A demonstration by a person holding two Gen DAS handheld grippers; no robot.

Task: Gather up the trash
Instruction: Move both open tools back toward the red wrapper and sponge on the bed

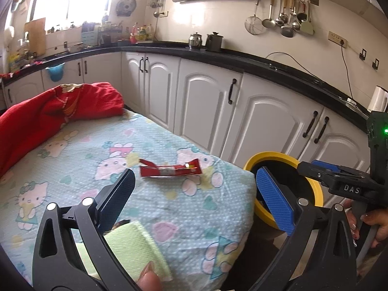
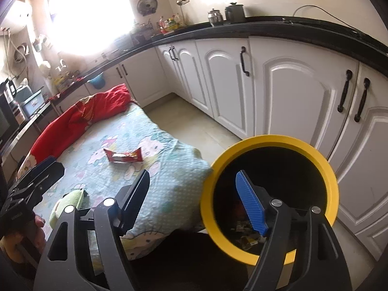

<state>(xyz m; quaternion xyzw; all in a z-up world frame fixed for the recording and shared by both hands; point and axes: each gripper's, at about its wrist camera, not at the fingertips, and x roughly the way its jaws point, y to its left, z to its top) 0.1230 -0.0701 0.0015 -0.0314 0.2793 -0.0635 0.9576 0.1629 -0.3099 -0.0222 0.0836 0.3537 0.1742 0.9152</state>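
You are holding both tongs over a tabletop draped in a pale blue cartoon-print cloth (image 1: 169,206). The left tongs (image 1: 194,194) are gaping wide with nothing between them; the right tongs (image 2: 191,198) are likewise spread and carrying nothing, hanging partly over the mouth of a yellow-rimmed bin (image 2: 325,165) that is standing just off the cloth's near corner.

The trash in question — a flattened red wrapper (image 1: 169,168) — is lying alone near the middle of the cloth, well apart from a heaped red blanket (image 1: 53,111) at the far end. A folded green cloth (image 1: 135,247) is sitting close under the left tongs.

To do this step well, you are probably best lowering the left tongs across the wrapper's narrow width, pressing lightly so the thin foil lifts without the cloth bunching into the grip.

Open cloth is surrounding the wrapper on every side, so the approach is free. The tabletop's right edge is falling away towards the white cabinets (image 2: 291,92), and the bin is waiting directly beyond the corner — a short carry. Scraps are already showing at the bin's bottom.
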